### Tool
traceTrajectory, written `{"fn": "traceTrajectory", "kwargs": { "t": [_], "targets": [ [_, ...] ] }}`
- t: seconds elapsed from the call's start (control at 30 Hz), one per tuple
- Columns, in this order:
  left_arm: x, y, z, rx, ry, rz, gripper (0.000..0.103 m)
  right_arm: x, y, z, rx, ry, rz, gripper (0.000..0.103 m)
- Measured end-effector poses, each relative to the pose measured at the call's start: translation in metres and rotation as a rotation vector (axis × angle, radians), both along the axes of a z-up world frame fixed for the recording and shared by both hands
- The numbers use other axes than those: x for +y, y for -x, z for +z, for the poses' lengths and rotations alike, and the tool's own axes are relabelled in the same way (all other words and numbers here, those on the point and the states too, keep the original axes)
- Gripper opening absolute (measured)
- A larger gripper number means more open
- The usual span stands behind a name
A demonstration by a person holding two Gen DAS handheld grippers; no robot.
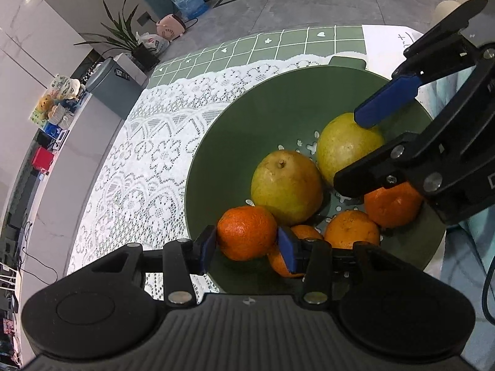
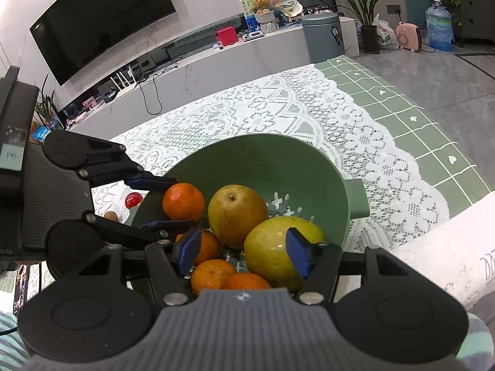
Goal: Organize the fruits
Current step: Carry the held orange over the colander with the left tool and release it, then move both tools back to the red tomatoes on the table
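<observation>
Left wrist view: the left gripper (image 1: 246, 245) sits low over the near rim of the green colander (image 1: 216, 154), its blue pads (image 1: 208, 247) closed onto a mandarin (image 1: 246, 232), one pad on each flank. That mandarin is up against the near wall, touching a pear (image 1: 286, 187) behind it. A second, yellower pear (image 1: 346, 145) lies further back, beside the first. Three more mandarins (image 1: 351, 228) crowd the bottom to the right, so the bare floor of the colander shows only in small patches with cross-shaped holes. The right gripper (image 1: 371, 148) reaches in from the right, one blue finger (image 1: 386, 100) lying on top of the far pear, the black finger low against its side. Left of the colander the lace cloth (image 1: 139, 167) runs wide and bare to the table edge, with green checked cloth (image 1: 278, 46) beyond.

Right wrist view: the right gripper (image 2: 244, 252) is spread wide, its right pad (image 2: 298, 252) on the near pear (image 2: 278, 253), its left pad (image 2: 187, 253) over a mandarin (image 2: 201, 247); it straddles the pear but I cannot tell whether it grips. The left gripper (image 2: 167, 204) comes in from the left with the mandarin (image 2: 183, 201) between its fingers at the rim. The other pear (image 2: 236, 215) stands mid-bowl, stem up. The far wall and a handle (image 2: 359, 198) on the right are free, lace all around
</observation>
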State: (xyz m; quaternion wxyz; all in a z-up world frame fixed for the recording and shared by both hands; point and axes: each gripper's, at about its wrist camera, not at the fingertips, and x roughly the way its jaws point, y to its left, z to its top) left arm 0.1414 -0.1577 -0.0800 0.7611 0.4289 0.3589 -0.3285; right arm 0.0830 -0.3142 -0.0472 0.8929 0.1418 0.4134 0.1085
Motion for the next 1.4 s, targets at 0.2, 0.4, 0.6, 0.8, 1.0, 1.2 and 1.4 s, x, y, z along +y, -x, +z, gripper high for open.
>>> {"fn": "traceTrajectory", "kwargs": {
  "t": [0.2,0.4,0.6,0.8,1.0,1.2,1.4],
  "targets": [
    [0.004,0.01,0.005,-0.021,0.031,-0.022,0.055,0.005,0.004,0.007,-0.014,0.012,0.008,0.059],
    [0.015,0.021,0.022,-0.047,0.093,0.003,0.055,0.008,0.01,0.017,-0.037,0.019,0.003,0.059],
    [0.044,0.036,0.051,-0.087,0.243,0.124,0.055,0.021,0.023,0.028,-0.088,0.029,-0.01,0.062],
    [0.076,0.062,0.069,-0.174,0.337,0.257,0.055,0.053,0.038,0.036,-0.166,0.067,0.004,0.062],
    [0.107,0.087,0.069,-0.249,0.35,0.43,0.055,0.088,0.051,0.038,-0.206,0.051,0.073,0.062],
    [0.141,0.099,0.057,-0.232,0.369,0.584,0.055,0.118,0.058,0.031,-0.225,0.075,0.151,0.062],
    [0.174,0.114,0.046,-0.211,0.398,0.682,0.055,0.148,0.067,0.018,-0.277,0.155,0.25,0.058]
  ]
}}
